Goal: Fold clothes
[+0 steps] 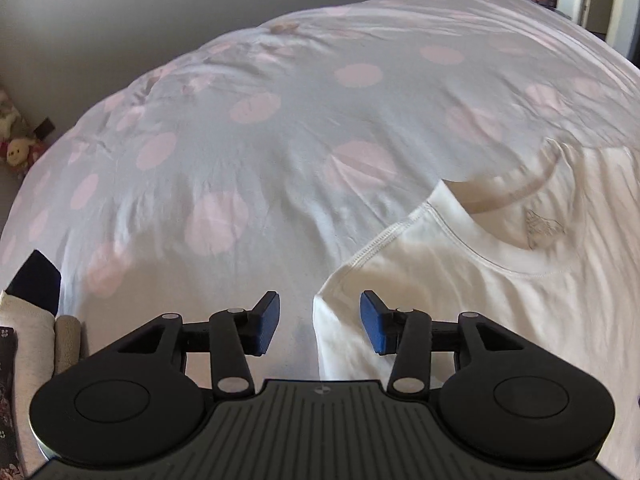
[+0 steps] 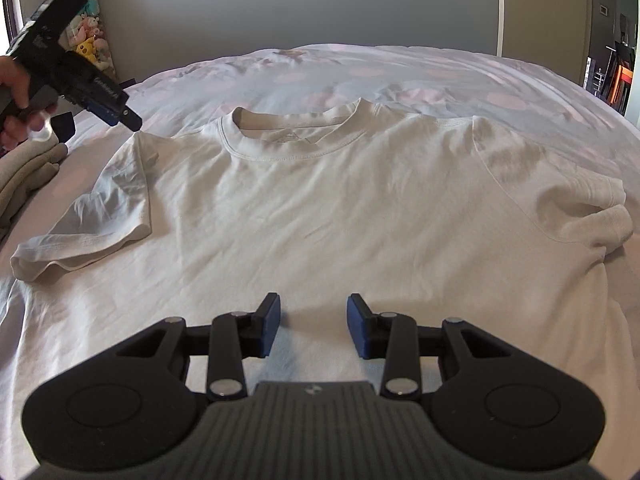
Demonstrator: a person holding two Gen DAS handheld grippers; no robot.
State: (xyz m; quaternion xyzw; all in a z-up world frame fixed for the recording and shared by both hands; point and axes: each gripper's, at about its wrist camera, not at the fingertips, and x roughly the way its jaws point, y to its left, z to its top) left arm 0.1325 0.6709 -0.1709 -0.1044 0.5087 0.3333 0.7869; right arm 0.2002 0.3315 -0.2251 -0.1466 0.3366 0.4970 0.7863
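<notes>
A bed [image 2: 400, 76] fills both views, covered with a pale sheet [image 1: 280, 128] printed with pink dots. On it a white T-shirt [image 2: 320, 208] lies spread flat, front up, its collar [image 2: 296, 136] toward the far side and its body reaching the near edge. The sleeve [image 2: 92, 224] at the left of the right wrist view is folded in on itself, and the sleeve on the other side [image 2: 592, 212] is bunched and rumpled near the bed's edge. At the left edge of the bed a pile of folded clothes [image 2: 28, 172] sits just beside the shirt. Soft toys [image 2: 90, 36] stand against the grey wall beyond. The left tool [image 1: 318, 322], gripped by a hand [image 2: 16, 96], hovers above the shirt's shoulder by the folded sleeve; its jaws stand partly apart with nothing between them, and the shirt's edge lies under the gap, not touched by the blue pads [image 1: 376, 328]. The right tool [image 2: 314, 326] points down over the lower middle of the shirt, its jaws likewise partly apart and holding nothing, the cloth lying flat under them.
</notes>
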